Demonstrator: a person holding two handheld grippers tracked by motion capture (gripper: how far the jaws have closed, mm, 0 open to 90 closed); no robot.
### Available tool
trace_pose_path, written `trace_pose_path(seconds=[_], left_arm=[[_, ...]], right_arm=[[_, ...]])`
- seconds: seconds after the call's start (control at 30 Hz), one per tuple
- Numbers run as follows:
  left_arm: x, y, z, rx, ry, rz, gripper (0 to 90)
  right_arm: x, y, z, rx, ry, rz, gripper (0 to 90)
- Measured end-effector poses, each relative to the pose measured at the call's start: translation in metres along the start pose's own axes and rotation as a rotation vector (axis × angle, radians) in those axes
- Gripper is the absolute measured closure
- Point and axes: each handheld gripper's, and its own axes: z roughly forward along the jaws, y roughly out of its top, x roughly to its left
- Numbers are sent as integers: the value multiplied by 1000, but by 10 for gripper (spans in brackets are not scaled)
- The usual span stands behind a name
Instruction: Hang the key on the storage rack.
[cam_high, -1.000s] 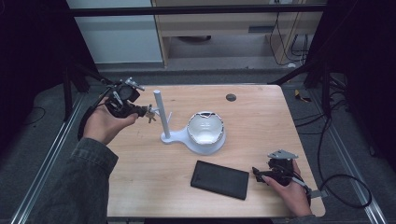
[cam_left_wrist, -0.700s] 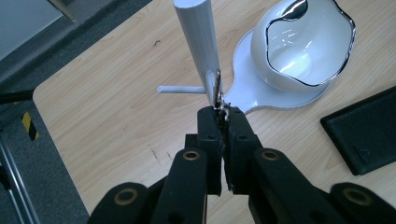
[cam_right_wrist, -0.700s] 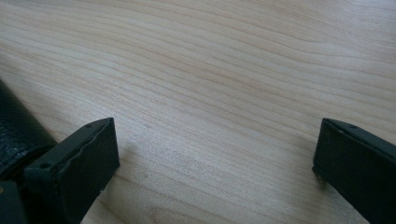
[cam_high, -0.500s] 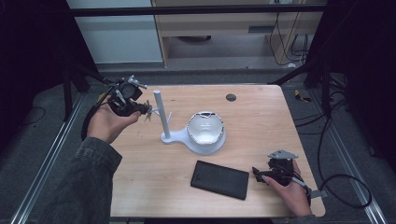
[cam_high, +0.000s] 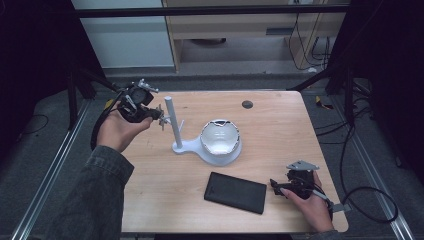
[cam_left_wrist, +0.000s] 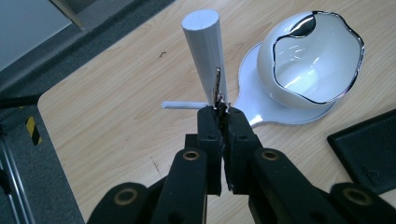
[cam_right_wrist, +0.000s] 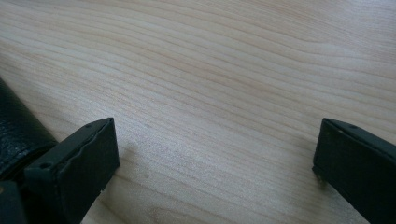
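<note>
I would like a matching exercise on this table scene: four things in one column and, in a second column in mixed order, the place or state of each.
Things:
1. left tool
2. right tool
3. white glossy bowl with a dark wavy rim
4. flat black textured case

Places or states:
A. lies flat on the wooden table, near the front edge
B. open, low over bare wood
C. shut on a thin shiny metal piece, next to the white upright post
D. sits on the white stand's flat round base

Pairs: 1-C, 2-B, 3-D, 4-A
</note>
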Motion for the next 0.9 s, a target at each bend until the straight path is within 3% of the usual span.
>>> trace_pose_path(seconds=[0.27, 0.3, 0.33, 0.4, 0.6, 0.9], left_arm=[[1, 0, 7, -17, 1, -20, 859], [2, -1, 7, -39, -4, -34, 840], [3, -2, 6, -57, -3, -62, 728], [4, -6, 2, -87, -15, -66, 654], [-4, -26, -12, -145, 10, -40, 512], [-35, -61, -13, -178, 20, 48, 376]], right_arm=[[0, 0, 0, 0, 1, 0, 4], [0, 0, 0, 0, 1, 0, 4], [0, 0, 0, 0, 1, 0, 4], [0, 0, 0, -1, 2, -1, 4], [0, 0, 0, -2, 1, -3, 4], [0, 0, 0, -3, 2, -1, 4]])
